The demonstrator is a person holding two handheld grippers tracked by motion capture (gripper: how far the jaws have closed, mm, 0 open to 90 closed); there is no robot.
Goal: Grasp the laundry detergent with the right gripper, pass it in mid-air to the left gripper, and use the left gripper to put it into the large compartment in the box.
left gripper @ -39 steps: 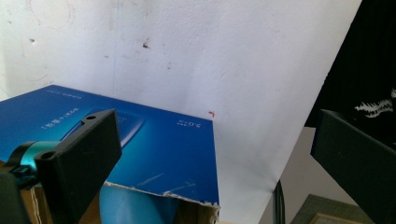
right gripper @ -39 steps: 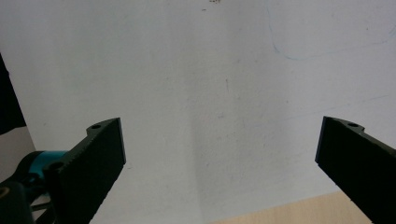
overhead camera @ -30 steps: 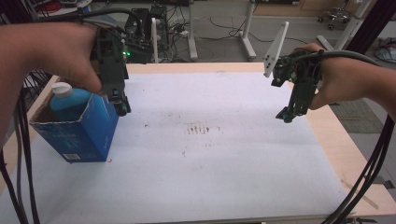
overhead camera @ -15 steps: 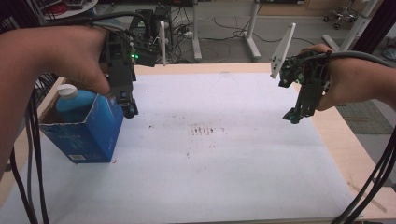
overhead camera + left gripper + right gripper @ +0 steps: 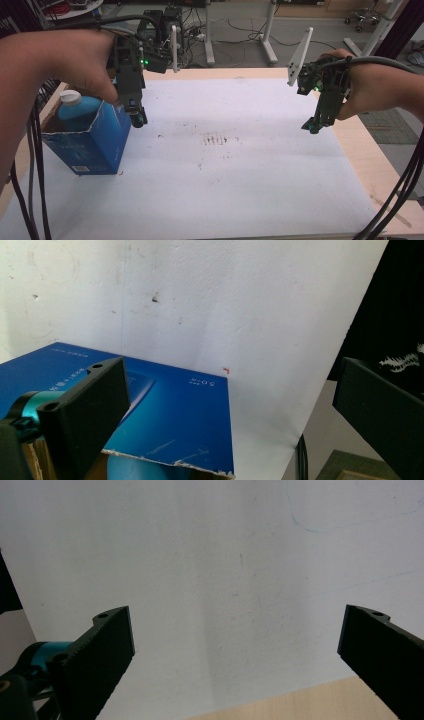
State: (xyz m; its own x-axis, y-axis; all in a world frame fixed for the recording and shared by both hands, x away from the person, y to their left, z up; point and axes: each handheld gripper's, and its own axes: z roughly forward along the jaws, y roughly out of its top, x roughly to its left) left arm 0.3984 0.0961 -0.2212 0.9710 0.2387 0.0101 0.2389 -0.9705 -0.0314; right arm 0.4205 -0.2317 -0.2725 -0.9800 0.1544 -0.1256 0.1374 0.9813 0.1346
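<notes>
A blue carton (image 5: 95, 145) stands open-topped at the left of the white sheet (image 5: 240, 180), and in it is a blue bottle with a white cap (image 5: 70, 98). My left gripper (image 5: 138, 120) hangs open at the carton's top right corner. In the left gripper view the carton's blue side (image 5: 170, 415) lies below and between the wide-apart jaws of the left gripper (image 5: 227, 371); whether they touch it I cannot tell. My right gripper (image 5: 311, 128) hovers open over the sheet's right side. The right gripper (image 5: 235, 612) holds nothing, with bare sheet beneath it.
The wooden table (image 5: 370, 165) shows as a bare strip along the right of the sheet. Dark scuff marks (image 5: 220, 140) sit mid-sheet. Cables (image 5: 400, 200) trail off the near right corner. Stands and equipment (image 5: 165, 30) crowd the floor beyond the far edge.
Both grippers have drifted a little to the right. The left one now hangs off the carton's right corner, and the carton looks slightly shifted.
</notes>
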